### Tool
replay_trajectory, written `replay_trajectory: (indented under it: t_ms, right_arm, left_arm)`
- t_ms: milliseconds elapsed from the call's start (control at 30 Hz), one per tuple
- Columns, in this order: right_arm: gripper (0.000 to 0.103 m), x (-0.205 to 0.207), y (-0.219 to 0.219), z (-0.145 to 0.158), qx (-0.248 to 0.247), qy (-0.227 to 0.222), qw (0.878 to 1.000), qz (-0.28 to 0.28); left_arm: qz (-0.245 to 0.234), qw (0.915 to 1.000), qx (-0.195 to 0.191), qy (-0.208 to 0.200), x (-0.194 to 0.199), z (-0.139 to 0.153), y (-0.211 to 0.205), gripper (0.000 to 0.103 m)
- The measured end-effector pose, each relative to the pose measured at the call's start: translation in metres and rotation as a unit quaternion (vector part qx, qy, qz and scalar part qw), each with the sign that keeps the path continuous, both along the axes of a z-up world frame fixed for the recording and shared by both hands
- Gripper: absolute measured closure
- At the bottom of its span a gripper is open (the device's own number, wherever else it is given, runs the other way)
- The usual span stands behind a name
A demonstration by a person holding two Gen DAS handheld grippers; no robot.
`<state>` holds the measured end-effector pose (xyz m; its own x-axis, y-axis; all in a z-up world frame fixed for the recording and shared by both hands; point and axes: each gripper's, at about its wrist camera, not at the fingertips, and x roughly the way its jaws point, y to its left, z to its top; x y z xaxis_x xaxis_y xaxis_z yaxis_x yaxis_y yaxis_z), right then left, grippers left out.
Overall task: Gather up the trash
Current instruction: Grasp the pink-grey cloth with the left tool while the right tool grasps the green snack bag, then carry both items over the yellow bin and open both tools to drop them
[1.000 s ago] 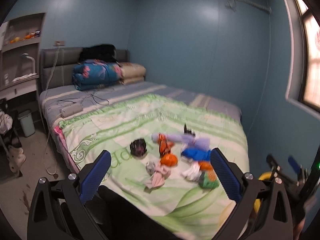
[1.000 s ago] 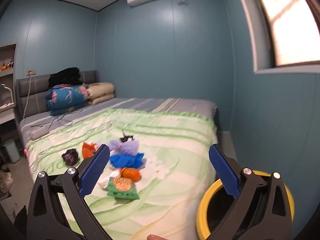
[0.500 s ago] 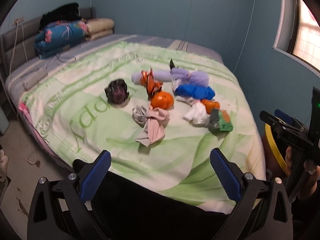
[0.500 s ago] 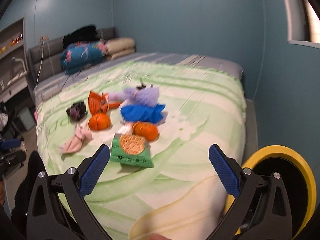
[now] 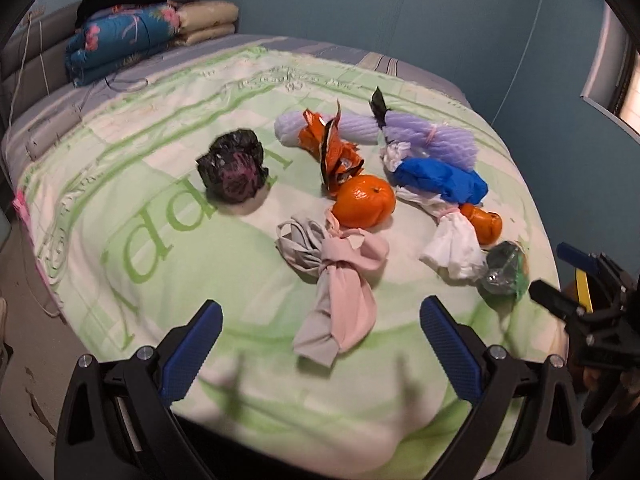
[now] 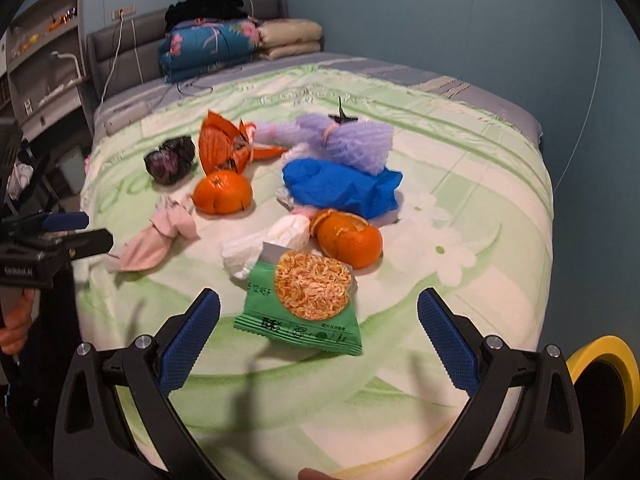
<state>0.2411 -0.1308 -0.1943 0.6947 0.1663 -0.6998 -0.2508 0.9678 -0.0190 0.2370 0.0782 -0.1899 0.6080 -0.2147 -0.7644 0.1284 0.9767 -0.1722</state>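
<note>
Both grippers have come in closer & lower over the bed (image 5: 152,184) vs a sec ago; left gripper (image 5: 320,336) & right gripper (image 6: 318,330) both spread wide, holding nothing. Trash pile sits mid-bedspread: 2 oranges, 1 green snack bag (image 6: 304,300), 1 blue wad (image 6: 344,188), 1 black bag (image 5: 234,170). Yellow-rimmed bin (image 6: 600,368) beside bed's corner.

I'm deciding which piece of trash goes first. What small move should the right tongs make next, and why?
Probably ease the right tongs down onto the green snack packet: they are open, empty, and it lies nearest between them, with the yellow-rimmed bin close by.
</note>
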Motion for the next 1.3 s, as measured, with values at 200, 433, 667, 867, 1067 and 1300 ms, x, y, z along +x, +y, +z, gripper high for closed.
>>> replay_trajectory:
  t_ms: [200,433,667,867,1067,1300]
  right_arm:
    - [0.008,0.014,-0.006,-0.013,0.009,0.026,0.999,-0.017]
    - [0.015,0.026,-0.015,-0.025,0.044,0.058,0.997,-0.033]
    - [0.036,0.027,-0.020,-0.028,0.076,0.071,0.994,-0.036]
    - [0.037,0.009,-0.022,-0.006,0.086,0.033,0.995,-0.033]
    - [0.037,-0.012,-0.025,0.020,0.093,0.015,0.995,-0.026]
    - [0.037,-0.038,-0.038,0.038,0.101,0.010,0.994,-0.036]
  left_arm:
    - [-0.001,0.9999,0.005,0.015,0.022,-0.012,-0.008,0.018]
    - [0.004,0.9994,0.003,0.036,0.039,-0.030,-0.015,0.049]
    - [0.005,0.9992,-0.010,0.038,0.040,-0.039,-0.019,0.079]
    - [0.005,0.9985,-0.049,0.022,0.030,-0.026,-0.010,0.081]
    - [-0.001,0.9967,-0.081,-0.007,0.010,-0.004,-0.002,0.081]
    - [-0.005,0.9957,-0.082,-0.042,-0.012,0.022,-0.004,0.081]
